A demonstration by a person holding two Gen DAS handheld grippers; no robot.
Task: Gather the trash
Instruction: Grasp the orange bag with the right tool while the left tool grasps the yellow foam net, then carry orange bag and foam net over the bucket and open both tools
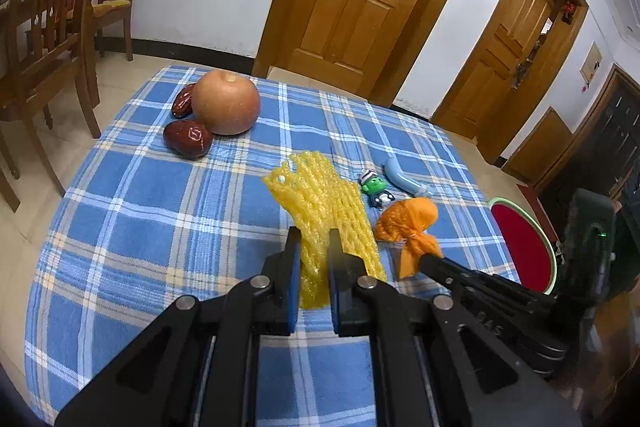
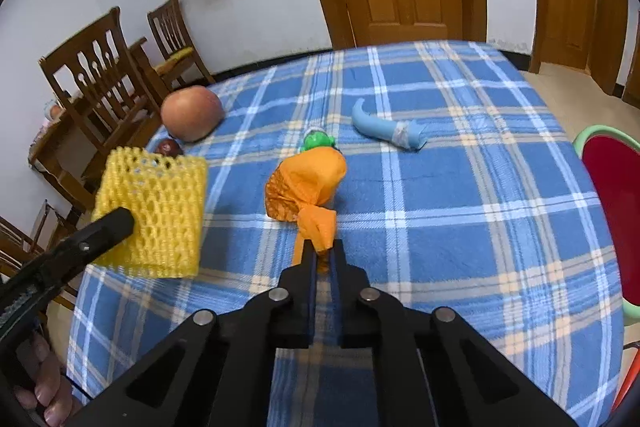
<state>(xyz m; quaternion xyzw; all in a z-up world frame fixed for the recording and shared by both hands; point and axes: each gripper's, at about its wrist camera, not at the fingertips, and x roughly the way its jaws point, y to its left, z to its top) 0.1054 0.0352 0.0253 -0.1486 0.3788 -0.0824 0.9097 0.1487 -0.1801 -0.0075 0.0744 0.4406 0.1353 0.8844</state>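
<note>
- Left gripper (image 1: 314, 247): jaws clamped on the near end of the yellow foam net (image 1: 326, 203). Net is lifted off the blue plaid tablecloth (image 1: 140, 219); its long axis runs away from the gripper toward the far edge.
- Right gripper (image 2: 322, 255): jaws nearly closed on the knotted tail of the orange bag (image 2: 306, 183). Bag body rests mid-table, tail pointing to the near edge.
- Behind the bag: green toy figure (image 2: 318, 141), mostly hidden by it in the right wrist view. Blue curved tube (image 2: 386, 129) lies just beyond, toward the far right corner.
- Far left corner: apple (image 1: 227, 103) touching two red dates (image 1: 188, 139). The net hides most of them in the right wrist view.
- Red basin with green rim (image 2: 612, 199) off the right edge, cut off by the frame.
- Wooden chairs (image 1: 48, 11) beyond the left edge.
</note>
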